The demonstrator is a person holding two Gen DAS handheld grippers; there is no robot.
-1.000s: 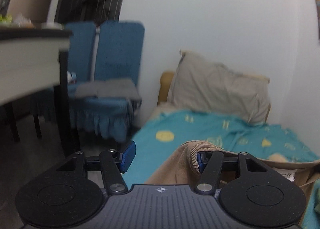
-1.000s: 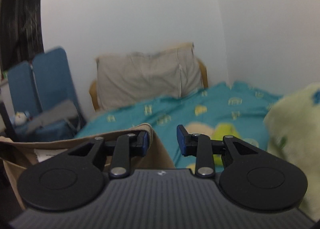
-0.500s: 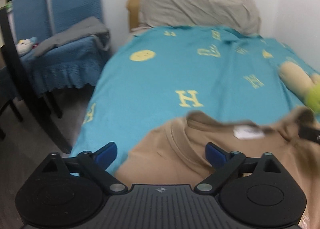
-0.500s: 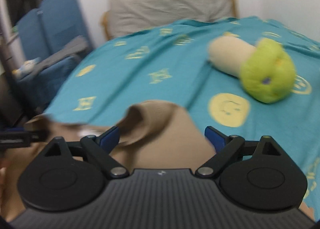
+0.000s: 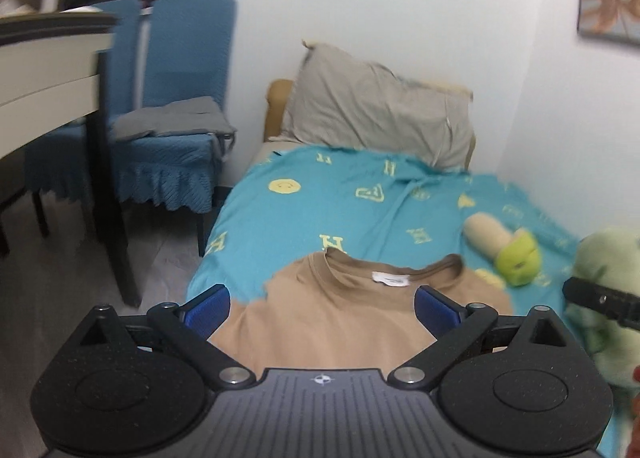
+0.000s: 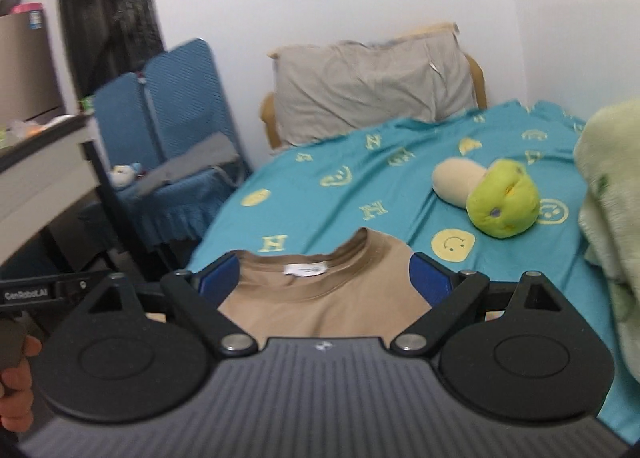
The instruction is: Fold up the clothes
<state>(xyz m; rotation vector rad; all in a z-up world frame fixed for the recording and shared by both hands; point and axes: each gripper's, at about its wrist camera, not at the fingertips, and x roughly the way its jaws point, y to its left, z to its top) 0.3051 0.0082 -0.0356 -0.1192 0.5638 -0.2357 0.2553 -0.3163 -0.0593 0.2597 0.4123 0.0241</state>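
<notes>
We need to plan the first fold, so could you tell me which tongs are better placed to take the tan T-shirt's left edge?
Probably the left tongs: open, over the tan T-shirt nearer the bed's chair-side edge. The right tongs, also open, sit beside the collar.

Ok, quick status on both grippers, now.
Left gripper: open, holding nothing, above the tan T-shirt lying on the bed.
Right gripper: open, holding nothing, above the same shirt's collar.

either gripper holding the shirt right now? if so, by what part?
Neither. The left gripper and right gripper both have jaws spread wide with nothing between them; the tan T-shirt lies flat on the bed, collar facing away.
</notes>
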